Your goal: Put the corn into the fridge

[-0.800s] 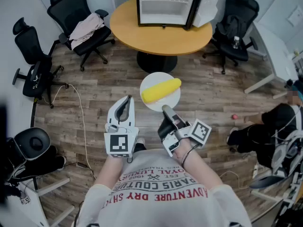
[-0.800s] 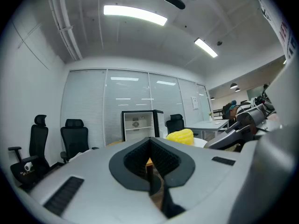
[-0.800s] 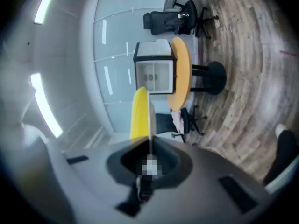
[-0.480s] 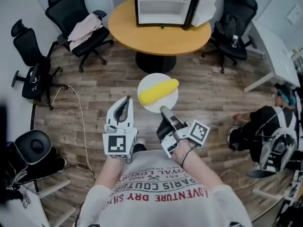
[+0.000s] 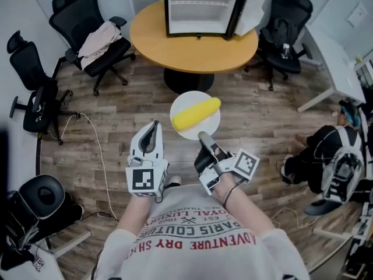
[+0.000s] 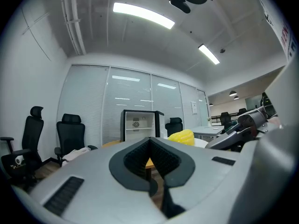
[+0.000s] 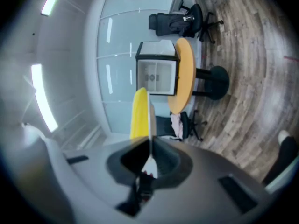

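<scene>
A yellow corn cob [image 5: 197,111] lies on a small white plate [image 5: 208,128] held level over the wooden floor. My right gripper [image 5: 203,136] is shut on the plate's near rim. In the right gripper view the plate [image 7: 149,118] shows edge-on between the jaws, with the corn [image 7: 138,113] beside it. My left gripper [image 5: 154,127] hovers to the left of the plate, shut and holding nothing; in its own view the jaws [image 6: 150,149] meet and the corn [image 6: 183,136] shows to the right. The small fridge [image 5: 198,7] stands open on the round wooden table [image 5: 192,48] ahead.
Black office chairs [image 5: 87,25] ring the table, one with cloth draped on it, another [image 5: 288,22] at the right. A person [image 5: 329,162] crouches on the floor at the right. A cable [image 5: 96,139] trails across the floor at the left. A white desk [image 5: 338,57] stands at the right.
The view has shifted a little. Both grippers keep their places, with the plate and corn still in the right one. The person at the right has moved.
</scene>
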A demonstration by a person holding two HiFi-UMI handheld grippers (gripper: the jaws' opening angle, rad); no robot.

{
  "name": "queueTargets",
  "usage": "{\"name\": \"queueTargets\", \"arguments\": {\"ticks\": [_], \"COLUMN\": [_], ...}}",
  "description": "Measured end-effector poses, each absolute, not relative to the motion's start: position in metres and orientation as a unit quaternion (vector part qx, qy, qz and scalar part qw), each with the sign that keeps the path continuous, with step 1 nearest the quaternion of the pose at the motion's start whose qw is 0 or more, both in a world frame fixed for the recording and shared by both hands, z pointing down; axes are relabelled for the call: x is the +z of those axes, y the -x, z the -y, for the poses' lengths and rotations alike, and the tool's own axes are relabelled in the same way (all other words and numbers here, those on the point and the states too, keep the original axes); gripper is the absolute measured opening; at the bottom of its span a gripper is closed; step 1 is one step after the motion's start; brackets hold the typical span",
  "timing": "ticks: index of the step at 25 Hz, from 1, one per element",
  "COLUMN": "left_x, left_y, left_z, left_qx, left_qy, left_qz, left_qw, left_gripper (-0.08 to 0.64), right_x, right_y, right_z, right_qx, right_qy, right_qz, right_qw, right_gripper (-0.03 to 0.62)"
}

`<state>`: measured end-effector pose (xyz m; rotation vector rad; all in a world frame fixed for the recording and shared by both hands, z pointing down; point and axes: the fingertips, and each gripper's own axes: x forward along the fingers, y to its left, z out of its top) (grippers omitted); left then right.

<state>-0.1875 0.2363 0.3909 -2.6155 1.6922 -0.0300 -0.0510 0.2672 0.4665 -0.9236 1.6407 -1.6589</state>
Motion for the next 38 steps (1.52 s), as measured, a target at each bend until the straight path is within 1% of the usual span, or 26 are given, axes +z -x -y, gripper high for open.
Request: {"name": "queueTargets", "arguments": {"ticks": [9,13,18,24,28,38], "left_x": [0.39,0.401,0.406,0.406,0.402,0.407], "left_y": [0.211,0.212,0.181,0.129,0.089,0.022], "left_z": [-0.19,-0.164,-0.124,-0.061,-0.016,0.073], "left_qx": [-0.011,-0.011,-0.021,-0.026,-0.015,-0.03], "left_qy": [0.857,0.848,0.84,0.825,0.816,0.798], "left_qz": [-0.515,-0.531,-0.542,-0.565,-0.578,-0.601], "left_qw": [0.004,-0.003,0.008,0.006,-0.01,-0.02], "left_gripper": [0.025,0.025,0.025,0.025,0.025,0.025], "right_x": [0.468,0.47,0.478,0.478,0.473,0.47], "right_y": [0.081,0.071,0.04,-0.011,-0.049,-0.127], "right_z": [-0.222,-0.196,-0.148,-0.074,-0.027,0.066], "right_qx": [-0.627,-0.626,-0.633,-0.636,-0.639,-0.649], "right_qy": [0.362,0.36,0.35,0.332,0.317,0.302], "right_qz": [-0.603,-0.61,-0.612,-0.634,-0.645,-0.65], "right_qw": [0.335,0.327,0.32,0.29,0.273,0.255], "right_gripper": [0.037,0.037,0.037,0.037,0.037,0.037]}}
